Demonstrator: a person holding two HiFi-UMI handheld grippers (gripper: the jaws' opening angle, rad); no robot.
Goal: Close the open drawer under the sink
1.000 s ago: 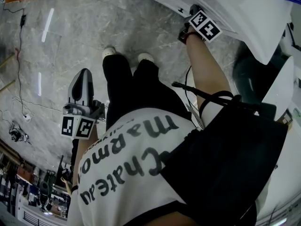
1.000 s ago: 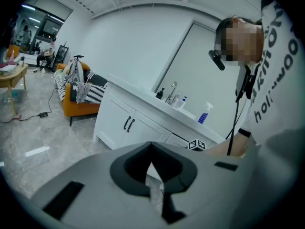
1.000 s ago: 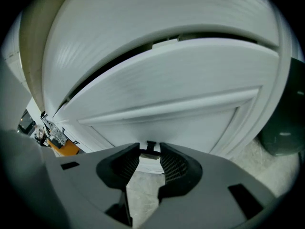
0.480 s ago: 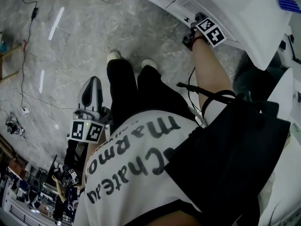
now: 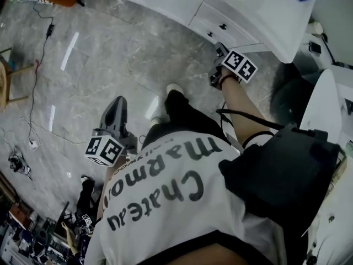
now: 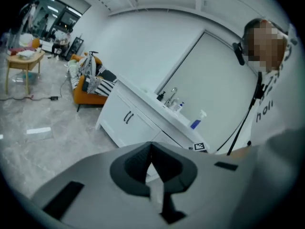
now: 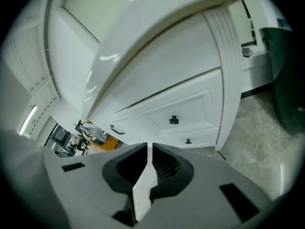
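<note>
Grey marble floor fills the left of the head view, with a black cable trailing down it near the left edge. Left gripper hangs at centre-left over the floor, well apart from the cabinet; in the left gripper view its jaw tips touch with nothing between them. That same view shows the white sink counter across the room, with a faucet and a blue spray bottle on top. Centre of the head view: person's white shirt with black lettering, dark trouser legs, one white shoe on the floor. Upper centre-right, white cabinet with two drawer fronts, each with a small black knob; both look flush with the cabinet face, no gap visible. Right gripper sits just below the drawer fronts, near but not touching. In the right gripper view its jaws have just been closing and stand almost together, only a thin slit left, nothing in it. Black bag hangs at the person's side, lower right.
</note>
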